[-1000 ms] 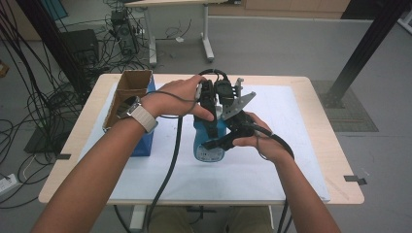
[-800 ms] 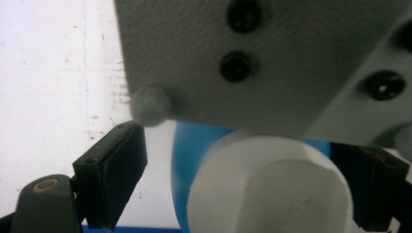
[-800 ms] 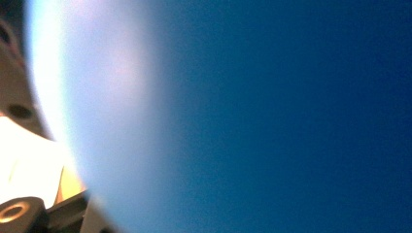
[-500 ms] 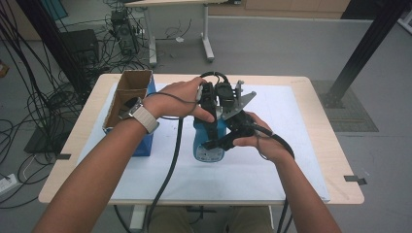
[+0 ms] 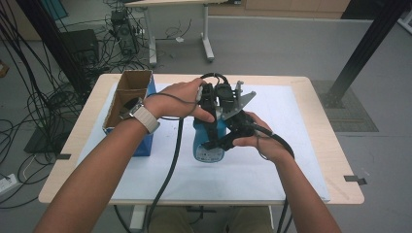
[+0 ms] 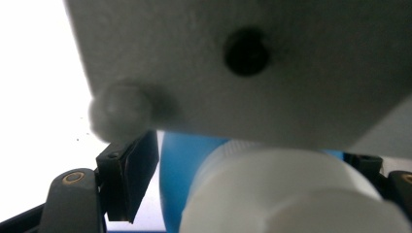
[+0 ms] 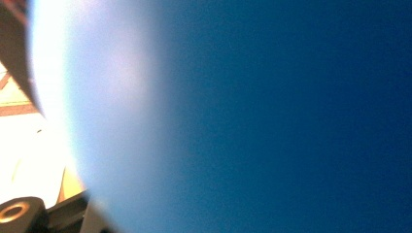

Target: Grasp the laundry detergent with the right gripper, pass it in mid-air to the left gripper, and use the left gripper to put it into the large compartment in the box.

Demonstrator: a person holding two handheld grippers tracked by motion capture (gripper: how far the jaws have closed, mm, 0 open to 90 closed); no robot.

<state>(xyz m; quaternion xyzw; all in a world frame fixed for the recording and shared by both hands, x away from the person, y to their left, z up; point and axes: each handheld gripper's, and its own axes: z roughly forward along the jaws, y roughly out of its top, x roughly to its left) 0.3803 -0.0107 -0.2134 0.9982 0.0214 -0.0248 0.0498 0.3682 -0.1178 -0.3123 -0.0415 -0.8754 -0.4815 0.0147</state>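
The blue bottle (image 5: 208, 144), lying at the desk's (image 5: 311, 145) centre, is clenched around its body by the right gripper (image 5: 224, 141), while its white cap (image 6: 291, 194) at 12 o'clock is straddled by the left gripper (image 5: 210, 104), whose fingers (image 6: 128, 182) have just been closing.

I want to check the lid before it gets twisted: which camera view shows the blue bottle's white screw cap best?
The left gripper view: the white screw cap sits close up between that gripper's jaws, atop the blue plastic bottle. In the high view, hands and grippers cover the cap, leaving the bottle's lower body visible. The right gripper view gives a blurred blue wall of bottle.
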